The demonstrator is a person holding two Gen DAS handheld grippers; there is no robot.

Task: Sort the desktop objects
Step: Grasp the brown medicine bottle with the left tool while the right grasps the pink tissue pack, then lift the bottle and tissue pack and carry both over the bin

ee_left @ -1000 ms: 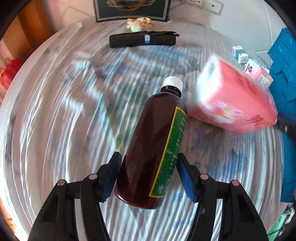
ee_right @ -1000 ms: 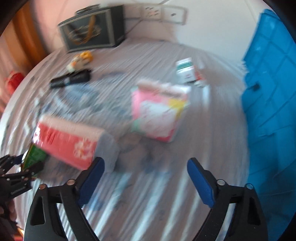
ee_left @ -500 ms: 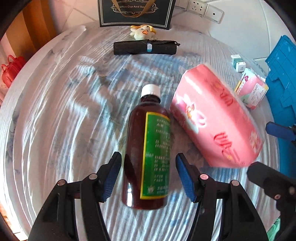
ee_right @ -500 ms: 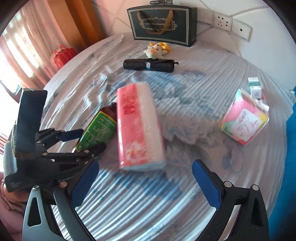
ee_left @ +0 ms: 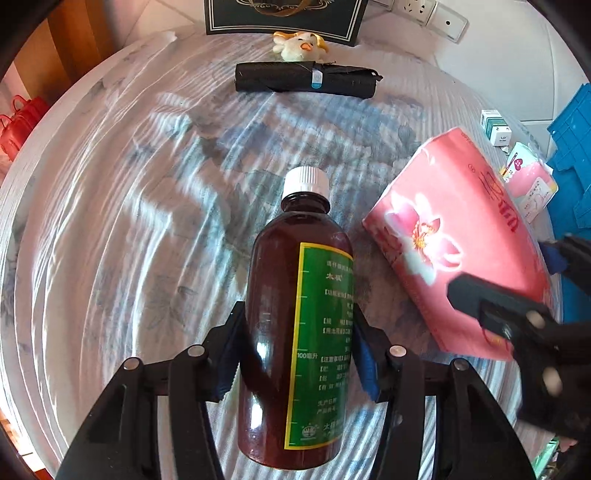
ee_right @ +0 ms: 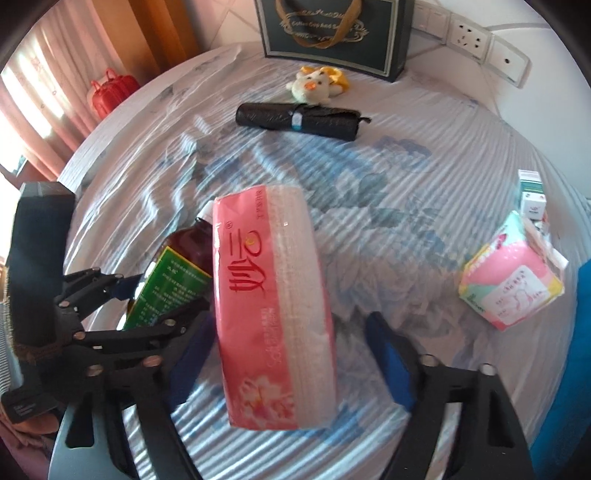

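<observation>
Since a second ago the right tool [ee_right: 288, 354] has swung left over the pink tissue pack [ee_right: 273, 295], and its jaws are closing with the pack between them; a gap shows at the right pad, so no grip yet. Just left of the pack, the left tool [ee_left: 295, 354] is closing too, its blue pads against the sides of the brown bottle [ee_left: 295, 332], which lies on the striped tabletop [ee_left: 110, 229] touching the pack's left side. To the right of the pack sit a smaller pink packet [ee_right: 511, 280] and small boxes [ee_right: 532, 195], with the blue crate [ee_left: 572, 147] beyond. Farther behind the pack lie the black bag roll [ee_right: 299, 116], then the plush duck [ee_right: 314, 86] and the dark gift bag [ee_right: 332, 33]. Sorting looks barely begun: every item remains on the tabletop.
</observation>
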